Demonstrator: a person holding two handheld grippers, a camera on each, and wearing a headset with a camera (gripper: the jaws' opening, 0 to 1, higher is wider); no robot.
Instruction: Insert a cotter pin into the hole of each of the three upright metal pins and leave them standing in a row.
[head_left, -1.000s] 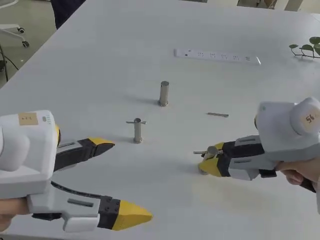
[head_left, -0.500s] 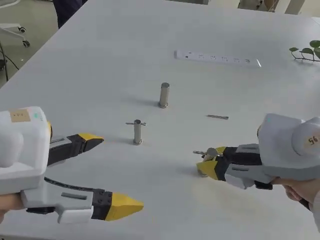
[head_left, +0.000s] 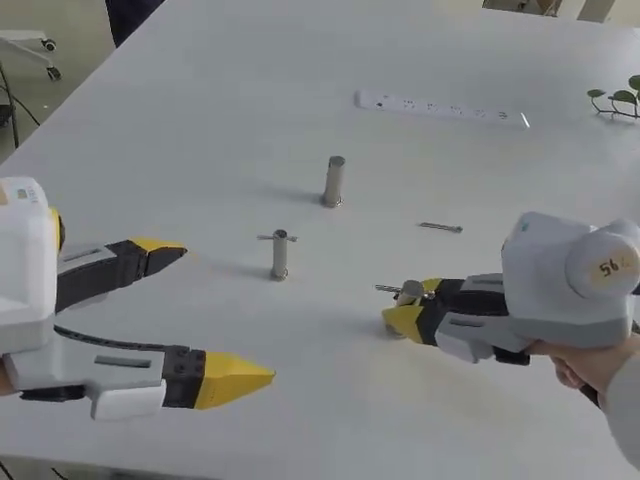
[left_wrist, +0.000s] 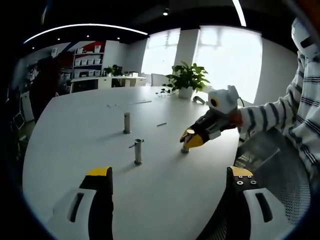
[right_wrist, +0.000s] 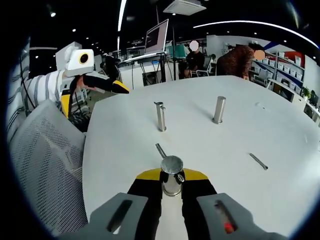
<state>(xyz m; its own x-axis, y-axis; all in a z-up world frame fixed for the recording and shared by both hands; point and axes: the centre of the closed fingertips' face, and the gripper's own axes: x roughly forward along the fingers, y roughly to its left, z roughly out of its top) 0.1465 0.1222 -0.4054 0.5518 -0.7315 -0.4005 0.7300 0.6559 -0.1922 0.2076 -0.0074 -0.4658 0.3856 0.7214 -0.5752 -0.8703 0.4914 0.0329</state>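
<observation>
The middle pin (head_left: 280, 255) stands upright on the white table (head_left: 200, 130) with a seated cotter pin (head_left: 277, 237) through its top, and it serves as the marker for everything else. Beyond it and a little to the right stands the far pin (head_left: 334, 181), bare and well apart from it. To the right of the middle pin and nearer the person, the right gripper (head_left: 405, 318) has its yellow-tipped jaws closed around the near pin (head_left: 410, 293), as it did a second ago. The right gripper view shows that pin (right_wrist: 171, 167) clamped between the jaws. A second cotter pin (head_left: 390, 289) juts from the near pin's head towards the middle pin. The jaws hide the near pin's foot, so it only seems to stand on the table.

The left gripper (head_left: 220, 312) is to the left of the middle pin, jaws spread wide and holding nothing. It has drawn back: its upper jaw tip was close beside the middle pin a second ago and is now clearly farther off. The left gripper view looks out between those parted jaws at the middle pin (left_wrist: 138, 151).

A loose cotter pin (head_left: 441, 228) lies flat to the right of the middle pin, where it lay before. Far beyond are a power strip (head_left: 442, 108) and a plant sprig (head_left: 618, 100).
</observation>
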